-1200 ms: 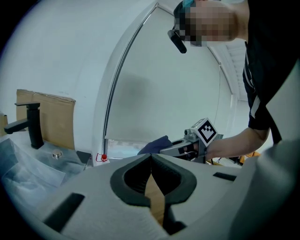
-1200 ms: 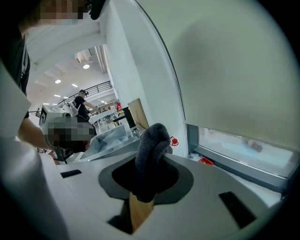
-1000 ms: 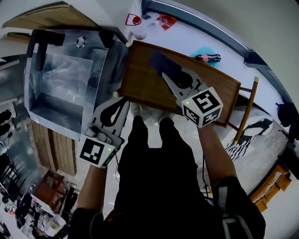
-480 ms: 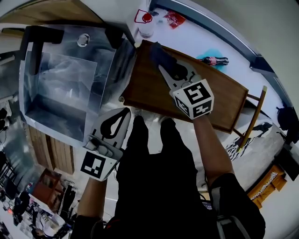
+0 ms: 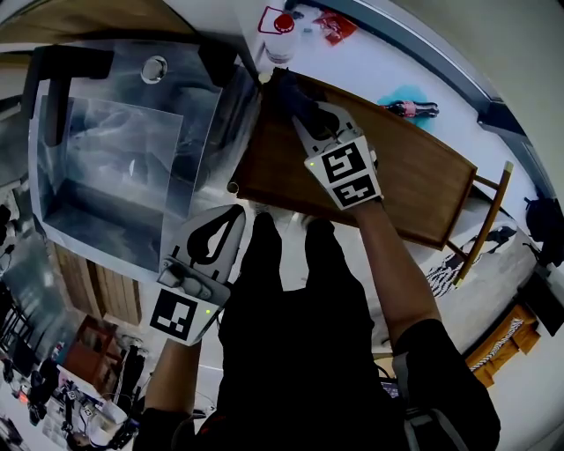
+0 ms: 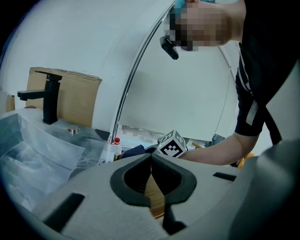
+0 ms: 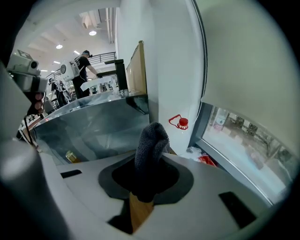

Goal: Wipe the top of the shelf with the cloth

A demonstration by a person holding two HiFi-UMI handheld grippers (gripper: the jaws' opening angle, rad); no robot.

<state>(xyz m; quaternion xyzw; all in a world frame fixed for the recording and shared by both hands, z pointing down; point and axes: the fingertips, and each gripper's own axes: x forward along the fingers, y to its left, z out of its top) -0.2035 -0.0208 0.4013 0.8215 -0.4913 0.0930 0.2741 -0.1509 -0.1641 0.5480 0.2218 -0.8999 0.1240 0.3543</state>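
The brown wooden shelf top (image 5: 414,181) stretches across the middle of the head view. My right gripper (image 5: 300,114) is shut on a dark cloth (image 5: 293,99) and presses it onto the shelf's far left corner. In the right gripper view the cloth (image 7: 150,140) bulges up between the jaws of the right gripper (image 7: 148,180), with wood (image 7: 138,211) showing beneath. My left gripper (image 5: 234,214) hangs just off the shelf's near left corner, shut with nothing in it. In its own view the left gripper (image 6: 151,158) has its jaws together, and the cloth (image 6: 135,151) shows beyond.
A steel sink (image 5: 106,203) with a black faucet (image 5: 66,66) and a plastic sheet adjoins the shelf's left end. A white bottle with a red cap (image 5: 280,26) stands beyond the corner. A small bottle (image 5: 412,107) lies on the floor behind the shelf. The person's legs (image 5: 291,291) stand before it.
My right gripper has slid the cloth along the shelf top toward the far left corner. The left gripper has hardly moved and stays shut.
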